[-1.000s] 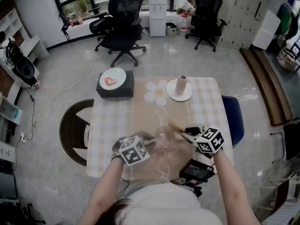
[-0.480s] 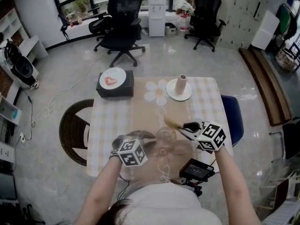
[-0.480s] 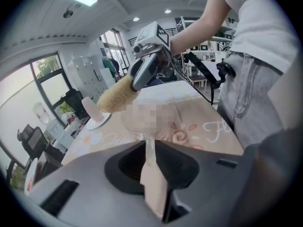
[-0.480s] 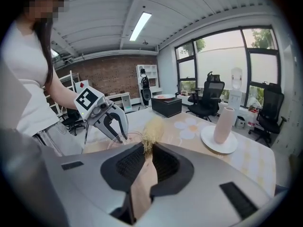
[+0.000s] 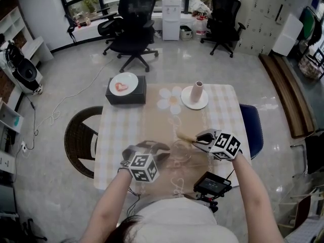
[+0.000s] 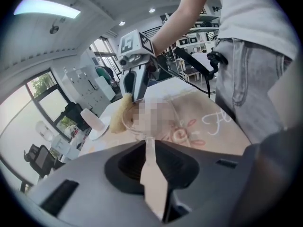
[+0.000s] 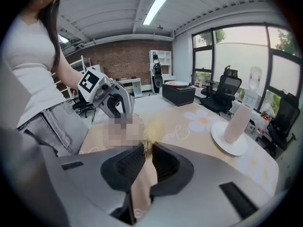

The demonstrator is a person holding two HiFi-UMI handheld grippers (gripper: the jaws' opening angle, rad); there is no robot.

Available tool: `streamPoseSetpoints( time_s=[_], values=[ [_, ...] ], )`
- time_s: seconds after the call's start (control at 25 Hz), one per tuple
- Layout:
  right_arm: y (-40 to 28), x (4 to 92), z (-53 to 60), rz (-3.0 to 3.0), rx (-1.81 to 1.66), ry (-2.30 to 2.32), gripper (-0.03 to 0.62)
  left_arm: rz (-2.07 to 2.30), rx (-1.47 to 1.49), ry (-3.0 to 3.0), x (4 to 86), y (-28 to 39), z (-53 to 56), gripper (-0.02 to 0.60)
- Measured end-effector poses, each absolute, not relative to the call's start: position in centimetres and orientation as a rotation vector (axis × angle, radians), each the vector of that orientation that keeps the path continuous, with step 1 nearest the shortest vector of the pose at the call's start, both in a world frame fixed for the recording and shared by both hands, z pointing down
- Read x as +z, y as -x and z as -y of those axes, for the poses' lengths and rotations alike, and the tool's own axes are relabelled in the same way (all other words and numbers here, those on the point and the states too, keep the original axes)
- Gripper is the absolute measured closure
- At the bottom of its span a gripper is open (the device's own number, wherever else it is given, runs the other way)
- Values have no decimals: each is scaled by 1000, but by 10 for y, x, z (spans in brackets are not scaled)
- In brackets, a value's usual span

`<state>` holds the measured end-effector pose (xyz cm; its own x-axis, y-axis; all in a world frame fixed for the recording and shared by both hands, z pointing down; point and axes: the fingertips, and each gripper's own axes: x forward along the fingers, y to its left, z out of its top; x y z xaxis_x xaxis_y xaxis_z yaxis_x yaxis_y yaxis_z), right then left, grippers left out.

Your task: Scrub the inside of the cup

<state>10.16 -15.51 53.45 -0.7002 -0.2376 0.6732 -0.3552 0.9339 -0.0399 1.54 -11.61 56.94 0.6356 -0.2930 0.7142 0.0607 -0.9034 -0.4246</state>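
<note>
Clear glass made the cup hard to read from the head view: it showed only as a faint outline over the near middle of the table, between the two grippers, and whether it touched the cloth could not be told. The left hand-held gripper had its jaws drawn narrow on a thin clear lower part of the cup; in the left gripper view that part ran down into the gap, while the bowl above it was blurred over.

The right hand-held gripper was clamped on the pale handle of a brush, and in the right gripper view only a tuft of straw-coloured bristles stuck out past the jaws, the handle mostly buried between them. The bristles lay at the cup's mouth; whether they reached inside could not be made out.

Farther back on the table stood a black box carrying a white plate with something pink on it, too small to name, and a white saucer with a pale vase upright on it. A black device sat at the table's near edge, partly behind the right forearm
</note>
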Motion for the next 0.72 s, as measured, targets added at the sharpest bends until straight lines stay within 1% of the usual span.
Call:
streamPoseSetpoints(
  time_s=[0.48,0.72],
  values=[
    [-108,572,159,2258,250,-371,545,-170,-1158,2350,568,-18,117,517],
    [-116,580,162,2227,248,-426,545,-166,-1159,2331,567,-19,118,517]
  ],
)
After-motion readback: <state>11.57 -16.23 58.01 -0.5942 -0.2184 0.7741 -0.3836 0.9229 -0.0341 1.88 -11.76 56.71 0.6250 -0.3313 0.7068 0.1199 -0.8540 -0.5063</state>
